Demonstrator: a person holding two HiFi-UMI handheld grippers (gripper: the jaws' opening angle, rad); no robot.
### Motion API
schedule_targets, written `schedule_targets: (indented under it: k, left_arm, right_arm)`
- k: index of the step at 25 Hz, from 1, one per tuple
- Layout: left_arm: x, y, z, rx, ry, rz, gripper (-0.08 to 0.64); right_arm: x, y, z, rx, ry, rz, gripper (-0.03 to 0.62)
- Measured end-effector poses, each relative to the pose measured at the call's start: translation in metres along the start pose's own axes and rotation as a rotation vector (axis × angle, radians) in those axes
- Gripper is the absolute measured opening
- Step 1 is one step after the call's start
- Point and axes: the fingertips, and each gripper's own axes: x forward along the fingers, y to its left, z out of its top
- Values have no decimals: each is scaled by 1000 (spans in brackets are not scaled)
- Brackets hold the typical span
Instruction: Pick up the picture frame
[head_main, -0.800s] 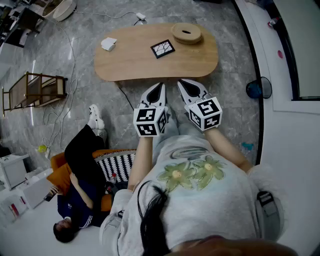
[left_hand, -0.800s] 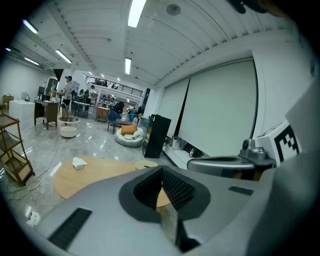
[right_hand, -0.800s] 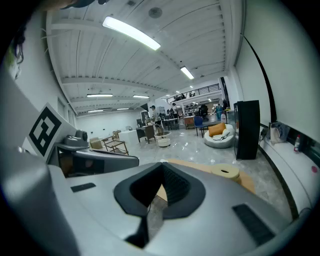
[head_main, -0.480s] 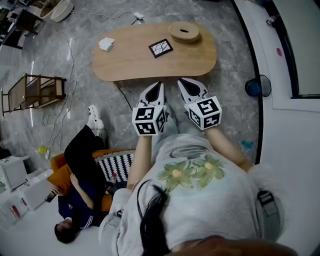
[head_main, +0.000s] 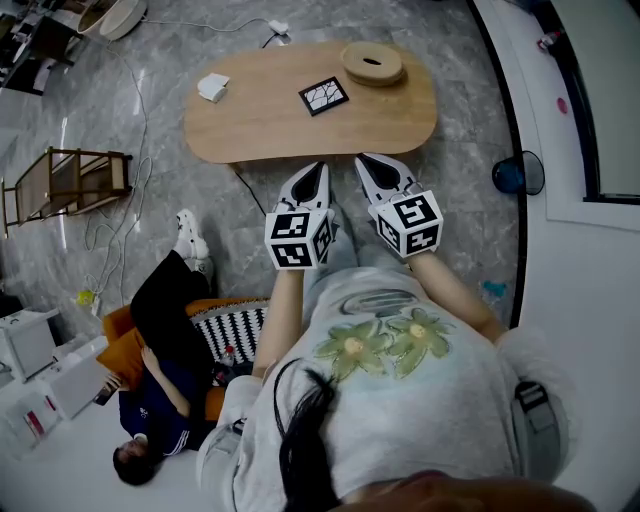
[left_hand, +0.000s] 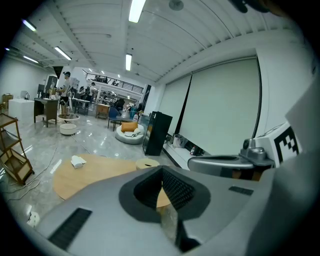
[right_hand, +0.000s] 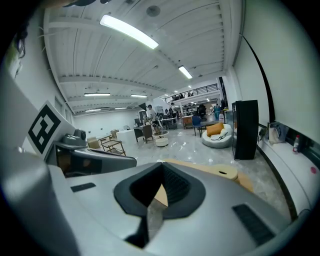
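Barely anything has shifted in the last moment: the left hand-held gripper (head_main: 318, 172) and right hand-held gripper (head_main: 368, 165) hang side by side in front of the person, short of the near edge of the wooden bench (head_main: 260, 125), so the reach has not yet begun. The picture frame (head_main: 325, 96) lies flat on the far half of the bench, untouched, well apart from both tools. Each hand-held gripper has its jaws pressed together on nothing and touches nothing.
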Motion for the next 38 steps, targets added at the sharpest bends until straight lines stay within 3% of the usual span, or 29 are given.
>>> schedule_targets:
  k: [29,38]
  left_arm:
    - [112,78,55,-48,70,7,17]
    - [149,122,76,-61,99,22,18]
  right_arm:
    - [124,-73,32,47,72,-30,8]
    - [176,-96,51,44,98,-58,8]
